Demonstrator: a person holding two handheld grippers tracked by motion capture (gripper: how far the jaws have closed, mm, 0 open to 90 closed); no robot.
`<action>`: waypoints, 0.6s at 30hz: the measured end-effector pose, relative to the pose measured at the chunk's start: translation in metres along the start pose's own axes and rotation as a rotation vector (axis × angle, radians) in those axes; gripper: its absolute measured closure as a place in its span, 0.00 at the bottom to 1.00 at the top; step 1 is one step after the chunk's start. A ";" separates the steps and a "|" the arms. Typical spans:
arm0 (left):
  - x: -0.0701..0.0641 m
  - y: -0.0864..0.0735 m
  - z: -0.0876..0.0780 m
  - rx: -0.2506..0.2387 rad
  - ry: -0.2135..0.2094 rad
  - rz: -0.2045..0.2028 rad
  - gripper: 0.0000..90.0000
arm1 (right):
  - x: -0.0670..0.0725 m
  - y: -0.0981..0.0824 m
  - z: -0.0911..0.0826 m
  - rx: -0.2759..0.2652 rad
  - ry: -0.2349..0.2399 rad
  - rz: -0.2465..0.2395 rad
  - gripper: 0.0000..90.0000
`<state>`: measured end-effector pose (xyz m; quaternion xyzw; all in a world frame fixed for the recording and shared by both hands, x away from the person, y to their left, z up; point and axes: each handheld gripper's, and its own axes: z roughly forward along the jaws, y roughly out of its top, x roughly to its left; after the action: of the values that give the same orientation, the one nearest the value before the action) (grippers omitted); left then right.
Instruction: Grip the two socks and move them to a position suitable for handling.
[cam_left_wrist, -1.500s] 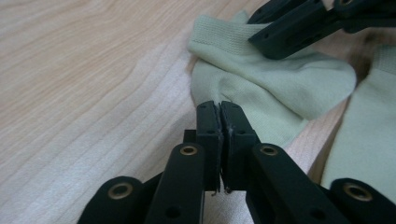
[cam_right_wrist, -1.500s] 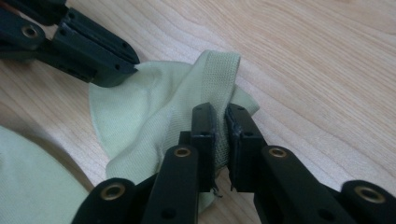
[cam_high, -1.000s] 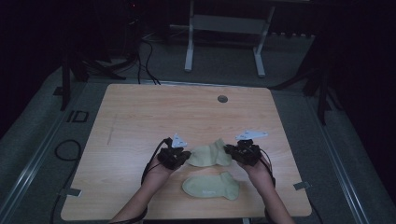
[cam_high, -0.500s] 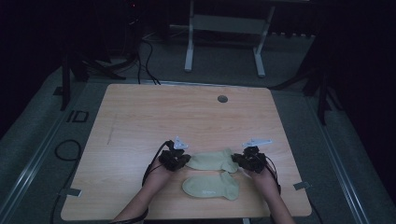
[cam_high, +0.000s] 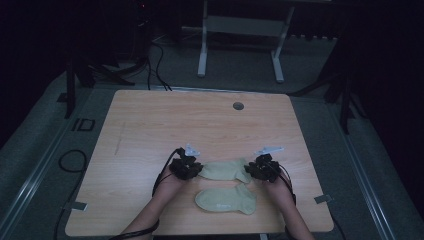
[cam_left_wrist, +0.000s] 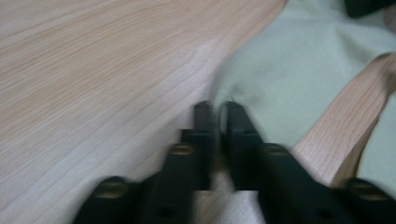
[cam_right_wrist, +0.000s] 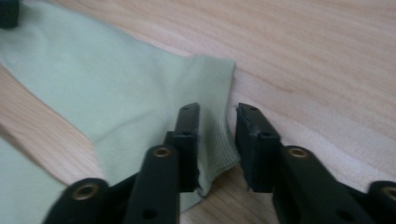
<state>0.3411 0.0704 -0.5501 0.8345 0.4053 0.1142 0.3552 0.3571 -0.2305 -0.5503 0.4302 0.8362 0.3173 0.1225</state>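
Two pale green socks lie on the wooden table (cam_high: 200, 120). The upper sock (cam_high: 225, 170) is stretched flat between my two grippers. My left gripper (cam_high: 196, 170) is shut on its left tip; in the left gripper view the jaws (cam_left_wrist: 217, 107) pinch the point of the sock (cam_left_wrist: 299, 70). At the other end, my right gripper (cam_high: 251, 170) stands open, and the ribbed cuff of the sock (cam_right_wrist: 116, 84) lies between the parted jaws (cam_right_wrist: 217, 112). The lower sock (cam_high: 225, 198) rests flat nearer the front edge, untouched.
A small round grommet (cam_high: 238, 106) sits near the table's far edge. On the dark floor beyond stand a metal frame (cam_high: 240, 30) and loose cables (cam_high: 150, 60). The person's forearms come in over the front edge.
The upper sock, bunched between the grippers a second ago, has been pulled out and laid flat. Both grippers have dropped toward the tabletop and moved apart.
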 end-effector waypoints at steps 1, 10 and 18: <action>0.002 0.001 -0.006 -0.026 0.010 -0.012 0.77 | 0.000 0.001 -0.003 -0.012 0.004 -0.006 0.75; -0.020 0.007 -0.006 -0.051 -0.034 0.035 0.96 | 0.019 0.009 -0.016 -0.052 0.014 -0.055 0.92; -0.019 0.000 0.016 0.021 -0.018 0.036 0.98 | 0.019 -0.002 0.004 -0.002 0.024 -0.074 0.92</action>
<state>0.3370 0.0481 -0.5601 0.8464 0.3882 0.1088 0.3480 0.3460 -0.2142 -0.5531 0.3948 0.8527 0.3185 0.1247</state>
